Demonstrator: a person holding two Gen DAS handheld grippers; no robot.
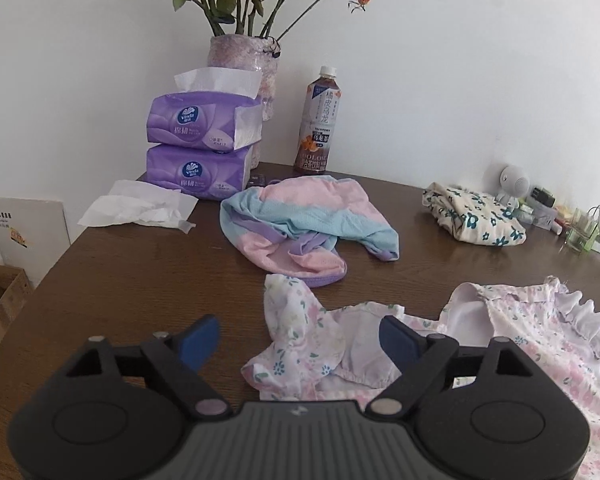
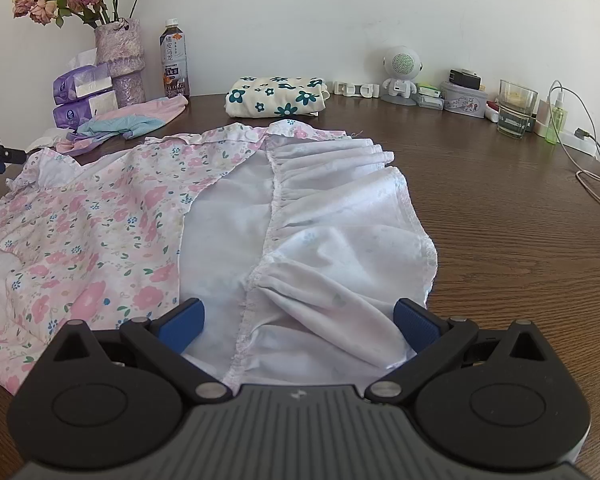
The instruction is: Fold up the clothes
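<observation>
A pink floral dress (image 2: 100, 216) lies spread on the brown table (image 2: 520, 220), its white lining and frilled hem (image 2: 340, 216) turned up on the right. My right gripper (image 2: 298, 322) is open, its blue fingers over the hem's near edge. My left gripper (image 1: 300, 338) is open above the dress's crumpled sleeve end (image 1: 300, 340). A pink, blue and purple garment (image 1: 296, 224) lies bunched behind it. A cream garment with teal flowers (image 2: 276, 96) lies folded at the back of the table.
Two purple tissue packs (image 1: 200, 148), loose tissues (image 1: 136, 206), a vase of roses (image 1: 248, 68) and a tea bottle (image 1: 318, 120) stand at the back left. A white speaker figure (image 2: 400, 72), a glass (image 2: 514, 108), a spray bottle and cables (image 2: 588, 160) are at the back right.
</observation>
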